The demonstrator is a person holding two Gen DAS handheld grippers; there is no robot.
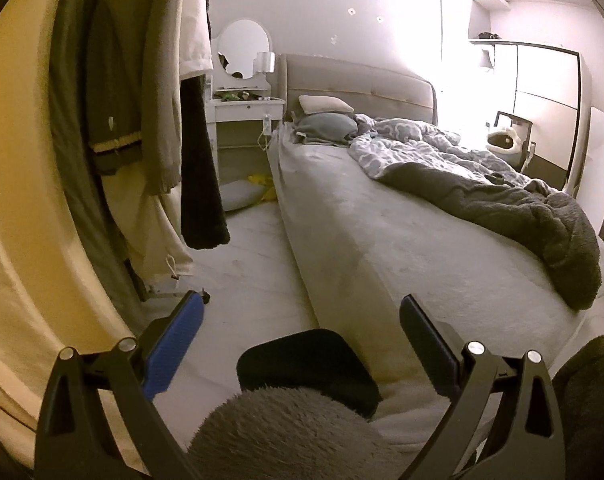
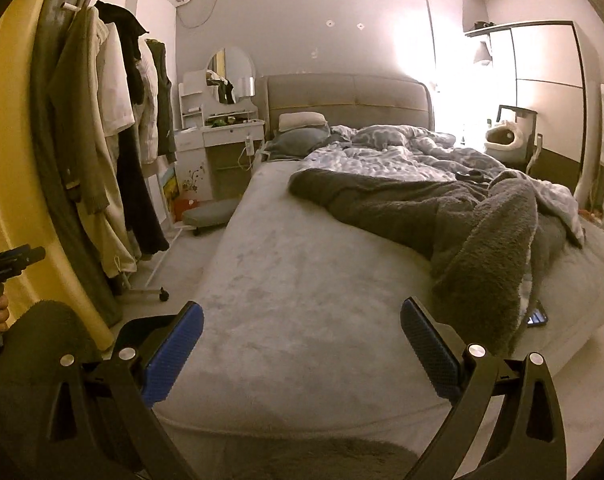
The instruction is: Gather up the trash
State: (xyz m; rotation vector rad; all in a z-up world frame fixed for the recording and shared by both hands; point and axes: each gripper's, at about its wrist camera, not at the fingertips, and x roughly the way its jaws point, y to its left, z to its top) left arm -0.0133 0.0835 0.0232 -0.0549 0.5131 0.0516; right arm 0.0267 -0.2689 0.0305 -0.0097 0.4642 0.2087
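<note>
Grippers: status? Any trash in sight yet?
Left gripper open, empty. Right gripper open, empty, over bed. Possible trash: yellow item on floor by bedside; unconfirmed. Clothes rack beside the aisle.

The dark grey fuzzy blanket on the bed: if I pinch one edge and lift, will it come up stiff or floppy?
Probably floppy: the dark grey fuzzy blanket lies in soft folds and drapes off the grey bed. Likely bulky, so one edge would trail the rest. Its plush pile should grip well between the open right gripper jaws.
</note>
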